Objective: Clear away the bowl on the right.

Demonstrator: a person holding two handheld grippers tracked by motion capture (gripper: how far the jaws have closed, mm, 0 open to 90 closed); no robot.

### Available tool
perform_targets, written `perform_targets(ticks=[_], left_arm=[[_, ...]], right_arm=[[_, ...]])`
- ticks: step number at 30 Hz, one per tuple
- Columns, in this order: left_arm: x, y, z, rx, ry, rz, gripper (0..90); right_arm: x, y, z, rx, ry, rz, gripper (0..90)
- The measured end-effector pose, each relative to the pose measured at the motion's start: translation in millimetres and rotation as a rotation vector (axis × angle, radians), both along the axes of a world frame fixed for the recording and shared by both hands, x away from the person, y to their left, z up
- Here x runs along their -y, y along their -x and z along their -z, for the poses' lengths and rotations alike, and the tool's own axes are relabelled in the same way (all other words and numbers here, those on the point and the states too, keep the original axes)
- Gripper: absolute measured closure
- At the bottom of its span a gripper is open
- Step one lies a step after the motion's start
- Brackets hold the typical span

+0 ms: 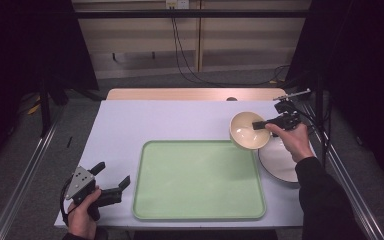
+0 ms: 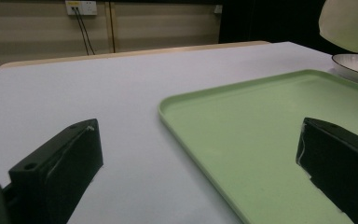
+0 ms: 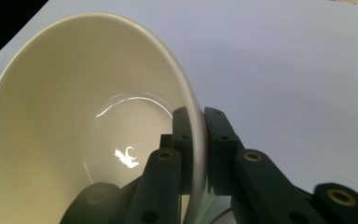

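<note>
Right gripper (image 1: 260,125) clamps tilted bowl (image 1: 247,132) rim, airborne.

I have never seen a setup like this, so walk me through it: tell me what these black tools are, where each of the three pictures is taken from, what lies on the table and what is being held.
No robot here: a person holds a hand tool with two black jaws in each hand. The high view looks down from above the person's side of the table. The other two pictures come from small cameras riding on the tools, looking along their jaws.

On the pale table lie a green tray and, to its right, a white plate with a dark rim.

The right gripper pinches the rim of a cream bowl, one jaw inside and one outside, as the right gripper view shows close up. In the left gripper view the bowl hangs tilted, clear of the plate.

The left gripper is near the table's front left corner, jaws open, holding nothing.
</note>
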State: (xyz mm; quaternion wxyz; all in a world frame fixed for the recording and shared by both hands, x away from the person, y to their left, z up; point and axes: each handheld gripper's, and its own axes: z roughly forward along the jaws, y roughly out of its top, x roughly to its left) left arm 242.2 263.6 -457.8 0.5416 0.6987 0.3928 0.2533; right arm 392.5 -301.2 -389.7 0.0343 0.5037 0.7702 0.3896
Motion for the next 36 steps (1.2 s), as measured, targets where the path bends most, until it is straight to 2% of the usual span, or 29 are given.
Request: perform_targets(ticks=[19, 36], left_arm=[[0.2, -0.1, 0.0, -0.001, 0.000, 0.004, 0.4], [0.0, -0.2, -0.2, -0.001, 0.002, 0.009, 0.4]], right_arm=[[-15.4, -9.6, 27.2, -0.100, 0.075, -0.004, 84.0], [-19.9, -16.4, 45.5, -0.140, 0.122, -0.008, 84.1]])
